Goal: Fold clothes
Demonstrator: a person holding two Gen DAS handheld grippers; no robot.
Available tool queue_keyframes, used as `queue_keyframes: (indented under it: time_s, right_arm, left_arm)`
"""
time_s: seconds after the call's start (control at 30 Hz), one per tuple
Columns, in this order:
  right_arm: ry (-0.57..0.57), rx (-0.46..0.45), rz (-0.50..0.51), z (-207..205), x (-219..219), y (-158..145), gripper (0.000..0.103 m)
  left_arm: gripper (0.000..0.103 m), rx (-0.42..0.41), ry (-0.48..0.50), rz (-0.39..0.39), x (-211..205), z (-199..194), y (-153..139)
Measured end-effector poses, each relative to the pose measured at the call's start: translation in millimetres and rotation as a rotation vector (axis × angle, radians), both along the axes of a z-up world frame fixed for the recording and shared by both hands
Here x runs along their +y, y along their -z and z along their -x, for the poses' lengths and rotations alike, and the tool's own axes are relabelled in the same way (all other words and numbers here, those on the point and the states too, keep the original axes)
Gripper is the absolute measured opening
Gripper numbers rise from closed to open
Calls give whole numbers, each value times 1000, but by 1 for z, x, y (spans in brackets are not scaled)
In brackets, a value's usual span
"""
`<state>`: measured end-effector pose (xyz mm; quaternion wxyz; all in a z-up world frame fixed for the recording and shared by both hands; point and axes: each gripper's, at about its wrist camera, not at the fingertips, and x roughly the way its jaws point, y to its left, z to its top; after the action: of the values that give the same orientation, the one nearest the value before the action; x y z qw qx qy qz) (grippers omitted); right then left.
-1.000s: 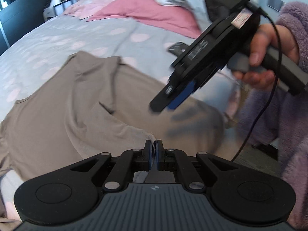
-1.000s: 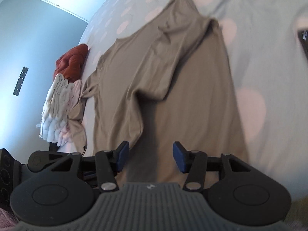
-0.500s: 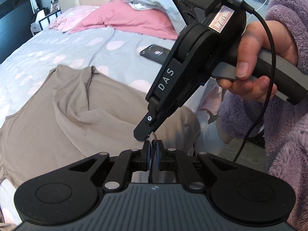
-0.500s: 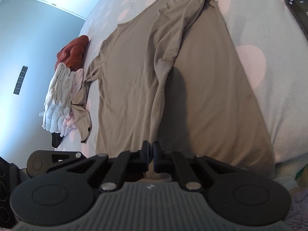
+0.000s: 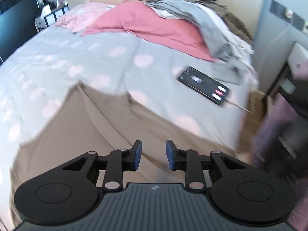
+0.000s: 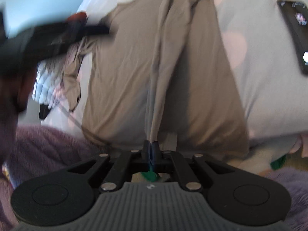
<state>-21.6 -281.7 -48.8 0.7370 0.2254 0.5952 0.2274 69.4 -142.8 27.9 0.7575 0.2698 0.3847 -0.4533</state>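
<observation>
A taupe long-sleeved shirt (image 6: 134, 61) lies spread on the grey spotted bed, one sleeve folded across its body. It also shows in the left wrist view (image 5: 80, 127). My right gripper (image 6: 152, 146) is shut on the shirt's sleeve end at the near hem and pulls a taut ridge of cloth toward me. My left gripper (image 5: 154, 155) is open and empty, hovering just above the shirt. It appears as a blurred dark shape in the right wrist view (image 6: 48, 38), off to the left.
A black phone (image 5: 204, 85) lies on the bed near its right edge. Pink pillows (image 5: 154, 25) and a heap of grey clothes (image 5: 202, 19) sit at the headboard. A stack of folded white and rust clothes (image 6: 46, 84) lies left of the shirt.
My left gripper has opened, let go of the cloth and swung away to the left. My right gripper stays shut on the sleeve end and has pulled it tighter.
</observation>
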Motion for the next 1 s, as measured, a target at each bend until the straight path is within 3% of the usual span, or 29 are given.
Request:
queue_keyframes:
  time_s: [0.2,0.33,0.5,0.6,0.67,0.93,1.0]
  right_arm:
    - [23,33,-67,-1,-9,14,3]
    - [27,35,-100,-1,-17,15,3]
    - [34,42,-123,2,-26,15,3]
    - [55,48,-136,1,-31,15,3]
    - [60,43,-141,1,-33,14,3]
    - [56,38,-173,7,-48,-4,2]
    - [47,22,-147,10,-54,-14,2]
  left_arm:
    - [26,-70,63,-72,-71,-67,24]
    - [26,-112,164,-188,-112,-89,55]
    - [25,-99,261,-329,-138,-100,96]
    - [13,-83,256,-361,-140,-104,107]
    - [0,-51,235,-344,-141,-109,105]
    - [0,84,54,-158,-142,-138,69]
    - [0,85,59,-167,-145,-139,66]
